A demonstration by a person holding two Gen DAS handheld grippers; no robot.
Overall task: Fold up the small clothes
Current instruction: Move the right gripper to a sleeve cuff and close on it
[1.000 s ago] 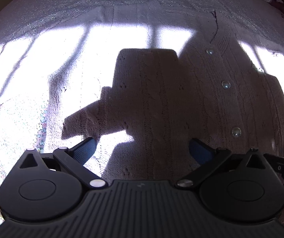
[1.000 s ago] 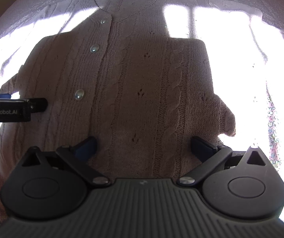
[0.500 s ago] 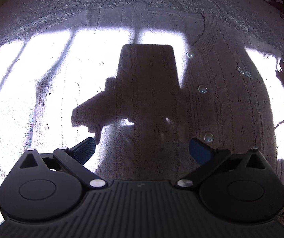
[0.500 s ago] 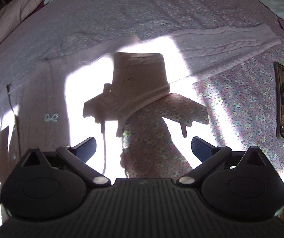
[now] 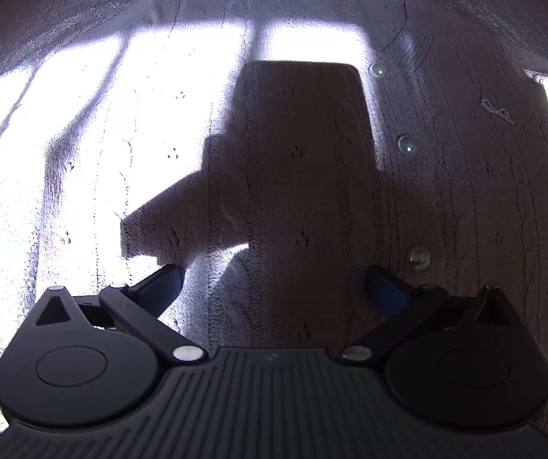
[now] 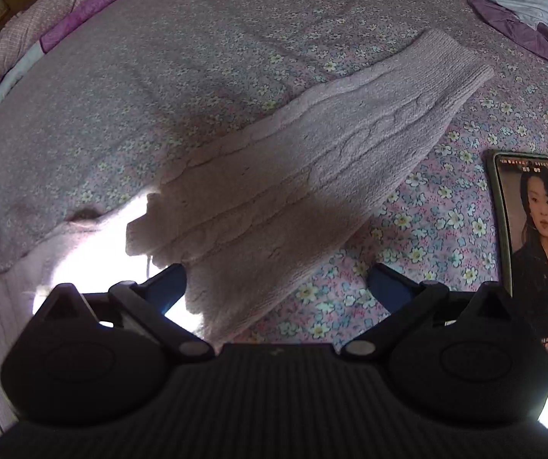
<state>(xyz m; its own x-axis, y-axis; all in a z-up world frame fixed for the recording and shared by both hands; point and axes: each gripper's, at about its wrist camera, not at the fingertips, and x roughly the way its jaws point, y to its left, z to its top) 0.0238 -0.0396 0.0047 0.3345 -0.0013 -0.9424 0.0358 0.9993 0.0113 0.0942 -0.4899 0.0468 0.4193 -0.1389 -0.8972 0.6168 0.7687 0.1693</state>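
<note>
A pale pink cable-knit cardigan [image 5: 312, 199] lies flat on the bed, front up, with pearl buttons [image 5: 407, 143] down its placket. My left gripper [image 5: 274, 287] is open and empty, hovering over the cardigan's body. In the right wrist view the cardigan's sleeve [image 6: 312, 168] stretches out to the far right, cuff [image 6: 453, 61] at the far end. My right gripper [image 6: 277, 287] is open and empty, low over the sleeve's near edge.
The bed has a purple floral sheet [image 6: 197, 57]. A phone [image 6: 534, 252] with a lit screen lies on the sheet right of the sleeve. Rumpled bedding [image 6: 522, 0] sits at the far right, a pink quilt [image 6: 25, 26] at the far left. Sunlight and gripper shadows cross the cardigan.
My right gripper swung from the cardigan's buttoned front to the right, over the outstretched sleeve. My left gripper shifted slightly over the cardigan body. Both stayed open.
</note>
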